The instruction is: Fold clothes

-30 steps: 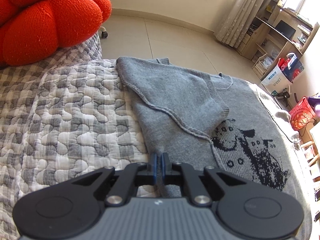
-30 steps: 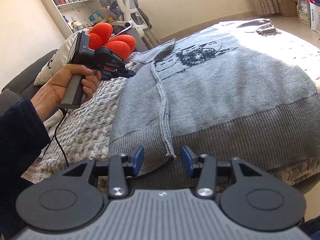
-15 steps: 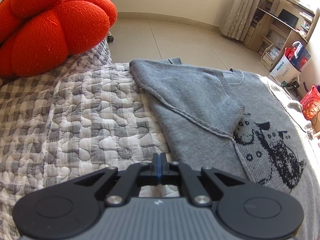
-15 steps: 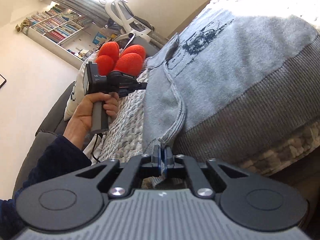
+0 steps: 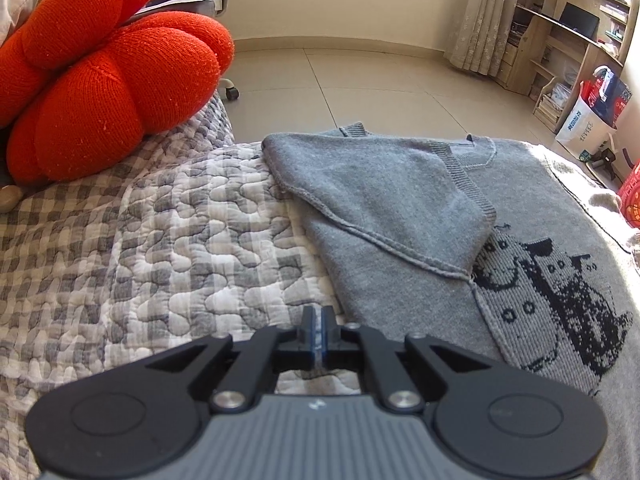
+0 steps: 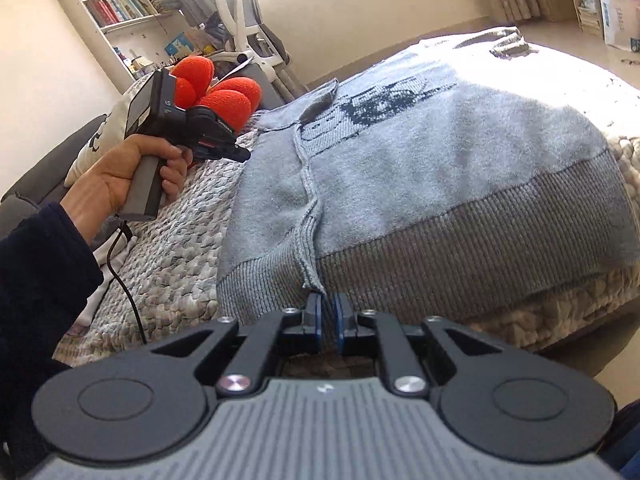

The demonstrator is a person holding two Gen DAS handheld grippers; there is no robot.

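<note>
A grey knit sweater with a dark animal print lies flat on the quilted bed. Its left side is folded inward, so a raised seam runs from the collar down to the ribbed hem. My left gripper is shut with nothing in it, and hovers over the quilt just left of the sweater's edge. It also shows in the right wrist view, held in a hand. My right gripper is at the hem, its jaws opening with a narrow gap. The seam's tip ends just beyond the fingertips, unpinched.
A red lobed cushion sits on the grey-and-white quilt to the left. Tiled floor, a desk with shelves and a white bag lie beyond the bed. An office chair and bookshelf stand behind.
My right gripper pinched the seam at the hem half a second ago and has now let it go. My left gripper slid left off the sweater's edge onto the quilt and stayed shut.
</note>
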